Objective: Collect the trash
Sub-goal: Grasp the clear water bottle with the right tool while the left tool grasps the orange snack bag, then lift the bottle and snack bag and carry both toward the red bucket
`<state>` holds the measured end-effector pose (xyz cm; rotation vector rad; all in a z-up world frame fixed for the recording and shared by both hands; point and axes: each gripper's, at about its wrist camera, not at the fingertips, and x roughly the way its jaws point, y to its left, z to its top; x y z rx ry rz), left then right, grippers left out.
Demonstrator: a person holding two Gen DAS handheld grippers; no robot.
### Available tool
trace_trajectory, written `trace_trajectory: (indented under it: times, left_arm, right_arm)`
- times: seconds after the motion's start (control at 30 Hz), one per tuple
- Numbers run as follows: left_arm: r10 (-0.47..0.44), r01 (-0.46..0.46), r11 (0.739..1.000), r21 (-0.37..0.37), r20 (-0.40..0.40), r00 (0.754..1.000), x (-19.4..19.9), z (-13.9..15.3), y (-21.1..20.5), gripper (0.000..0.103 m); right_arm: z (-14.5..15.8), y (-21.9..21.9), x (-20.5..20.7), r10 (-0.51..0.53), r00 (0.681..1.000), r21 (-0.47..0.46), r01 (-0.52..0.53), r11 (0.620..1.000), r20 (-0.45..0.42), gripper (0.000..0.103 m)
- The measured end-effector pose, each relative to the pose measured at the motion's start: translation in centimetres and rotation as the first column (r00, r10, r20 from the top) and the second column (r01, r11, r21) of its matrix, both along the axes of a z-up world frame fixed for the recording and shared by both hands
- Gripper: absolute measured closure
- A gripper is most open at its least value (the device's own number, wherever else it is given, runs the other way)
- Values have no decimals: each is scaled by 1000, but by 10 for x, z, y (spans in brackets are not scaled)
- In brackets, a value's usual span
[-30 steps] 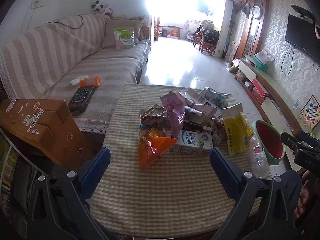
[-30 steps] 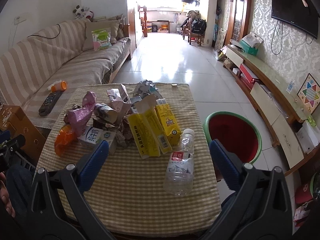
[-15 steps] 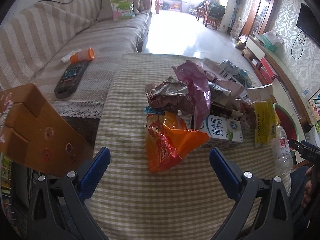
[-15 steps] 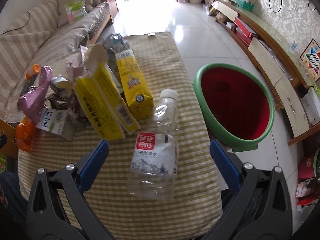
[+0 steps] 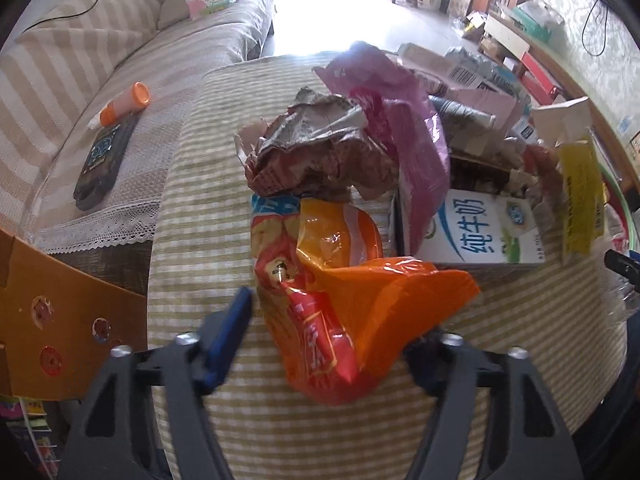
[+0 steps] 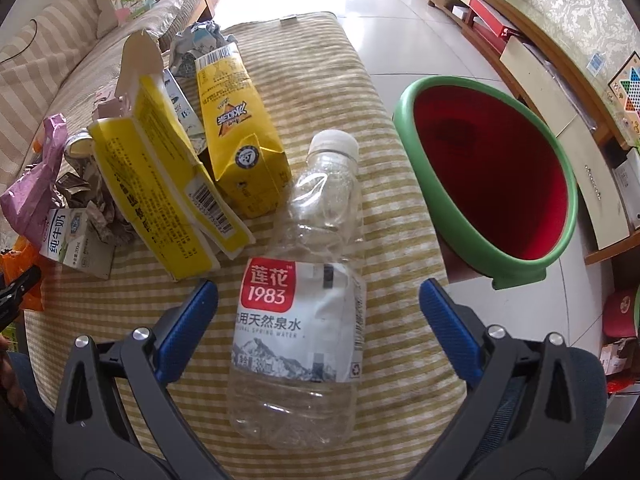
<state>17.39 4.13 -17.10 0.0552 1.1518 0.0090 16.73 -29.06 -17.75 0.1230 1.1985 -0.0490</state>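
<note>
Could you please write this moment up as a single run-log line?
left gripper: closing around orange snack bag | right gripper: open, straddling water bottle | bin: beside table

Orange snack bag (image 5: 360, 300) hides left gripper's right pad.

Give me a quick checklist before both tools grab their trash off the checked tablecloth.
1. Orange snack bag between the fingers of the left tool: ok, jaws closing around it.
2. Left pads pressing the bag: cannot tell, the right finger is hidden behind the bag.
3. Clear water bottle centred in the right tool: ok.
4. Right tool open wide enough: ok, gaps show on both sides of the bottle.
5. Green bin open and apparently empty: ok, beside the table.
6. Milk carton clear of the left grab: ok.
</note>
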Motion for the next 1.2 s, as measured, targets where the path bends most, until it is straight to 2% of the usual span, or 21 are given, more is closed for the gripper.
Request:
trace_trajectory:
  times: [0.07, 0.13, 0.2, 0.33, 0.53, 0.8, 1.03, 1.2]
  left_arm:
    - [-1, 1, 1000, -3, 6, 1000, 0, 1, -1, 43]
    - [-6, 6, 1000, 0, 15, 1000, -1, 2, -2, 45]
    - [-10, 10, 1000, 4, 28, 1000, -3, 4, -3, 47]
    - [-11, 12, 1000, -8, 42, 999, -8, 9, -2, 48]
    - [6, -3, 999, -38, 70, 998, -21, 23, 3, 52]
    - [46, -34, 993, -112, 98, 994, -53, 45, 12, 53]
    - [60, -36, 988, -151, 159, 985, -82, 74, 11, 53]
    - [32, 6, 985, -172, 219, 975, -81, 102, -1, 53]
  right_arm:
    - [-3, 0, 0, 2, 1000, 0, -2, 1000, -1, 10]
    - [-7, 0, 0, 13, 1000, 25, -13, 1000, -22, 31]
    - [-9, -1, 1, 25, 999, 48, -23, 999, -35, 44]
    - [-3, -1, -4, 17, 1000, 54, -17, 998, -16, 49]
    - [12, -2, -15, 14, 1000, 66, -14, 998, 4, 49]
    - [36, -4, -30, 13, 998, 74, -17, 997, 55, 49]
    - [55, -5, -40, 19, 995, 99, -29, 995, 101, 50]
    - [71, -4, -38, 22, 990, 132, -41, 990, 142, 52]
